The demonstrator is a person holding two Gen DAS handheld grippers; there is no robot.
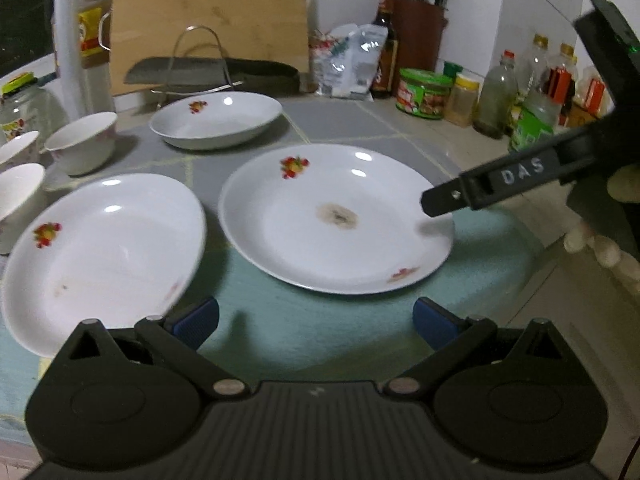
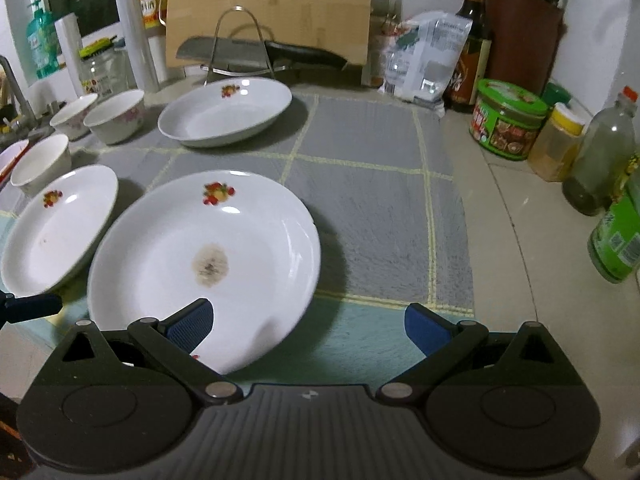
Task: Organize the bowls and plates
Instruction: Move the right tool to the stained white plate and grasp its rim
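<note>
Both grippers, left gripper [image 1: 316,322] and right gripper [image 2: 308,322], same build: black ribbed housing, round pivot discs, silver rivets on the linkage arms, blue ribbed fingertip pads [image 1: 198,322], white "DAS" lettering.

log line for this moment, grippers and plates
left gripper: open, empty | right gripper: open, at stained plate rim | three plates unstacked

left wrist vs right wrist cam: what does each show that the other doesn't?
Left wrist only: the right tongs from outside, tip over the stained plate, and the hand holding them.

Right wrist only: a faucet and green soap bottle at far left.

Both: three plates, three bowls, the mat, wire rack, cutting board, knife block, green jar. Both tongs open, empty.
</note>
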